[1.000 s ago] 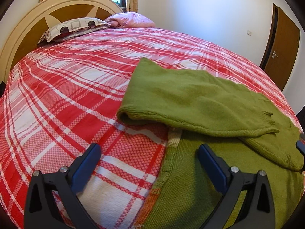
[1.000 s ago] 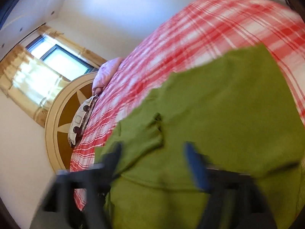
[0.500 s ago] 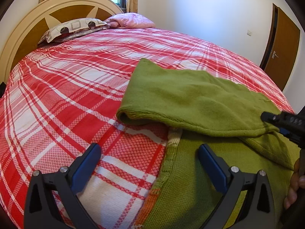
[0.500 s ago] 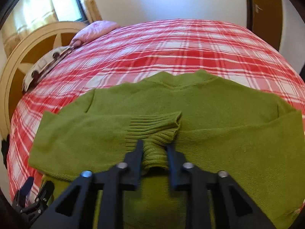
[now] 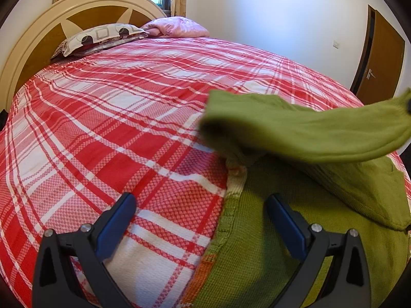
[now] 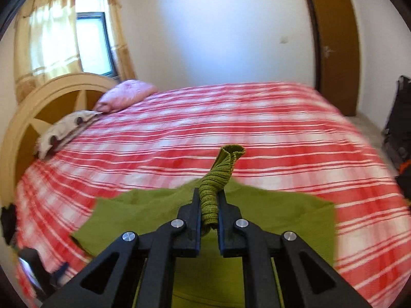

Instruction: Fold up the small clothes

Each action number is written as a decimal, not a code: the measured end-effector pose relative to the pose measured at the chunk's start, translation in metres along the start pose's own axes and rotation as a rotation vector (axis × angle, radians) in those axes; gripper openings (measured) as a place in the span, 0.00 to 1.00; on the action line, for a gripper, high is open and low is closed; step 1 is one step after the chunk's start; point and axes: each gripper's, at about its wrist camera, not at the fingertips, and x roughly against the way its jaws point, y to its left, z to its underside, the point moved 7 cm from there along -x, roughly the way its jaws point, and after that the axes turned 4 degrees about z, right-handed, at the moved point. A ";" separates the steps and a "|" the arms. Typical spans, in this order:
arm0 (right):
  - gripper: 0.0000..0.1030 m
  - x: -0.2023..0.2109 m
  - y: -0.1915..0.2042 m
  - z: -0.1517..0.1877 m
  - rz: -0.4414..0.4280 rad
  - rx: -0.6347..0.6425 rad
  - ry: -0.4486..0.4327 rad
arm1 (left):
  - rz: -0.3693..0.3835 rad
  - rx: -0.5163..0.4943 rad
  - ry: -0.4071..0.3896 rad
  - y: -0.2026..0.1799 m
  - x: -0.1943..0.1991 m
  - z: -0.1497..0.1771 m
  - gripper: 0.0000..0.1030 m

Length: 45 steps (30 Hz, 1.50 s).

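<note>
A green knit sweater (image 5: 295, 243) lies on a red and white plaid bedspread (image 5: 115, 128). My left gripper (image 5: 200, 220) is open and empty, low over the sweater's left hem edge. My right gripper (image 6: 208, 200) is shut on the ribbed cuff of the sweater sleeve (image 6: 218, 177) and holds it up above the sweater body (image 6: 282, 220). In the left wrist view the lifted sleeve (image 5: 308, 133) stretches up to the right, off the bed.
A wooden headboard (image 5: 51, 30) with a patterned pillow (image 5: 100, 38) and a pink pillow (image 5: 177, 27) is at the far end. A brown door (image 6: 334, 48) is on the right wall. Dark bags (image 6: 400, 128) stand at the bed's right.
My right gripper closed on the sleeve cuff and lifted it up off the sweater body. The sleeve now hangs in the air. The left gripper has not moved.
</note>
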 end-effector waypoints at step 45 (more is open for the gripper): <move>0.28 -0.062 -0.080 0.106 0.101 -0.054 0.209 | -0.163 -0.140 0.045 -0.037 -0.033 -0.042 1.00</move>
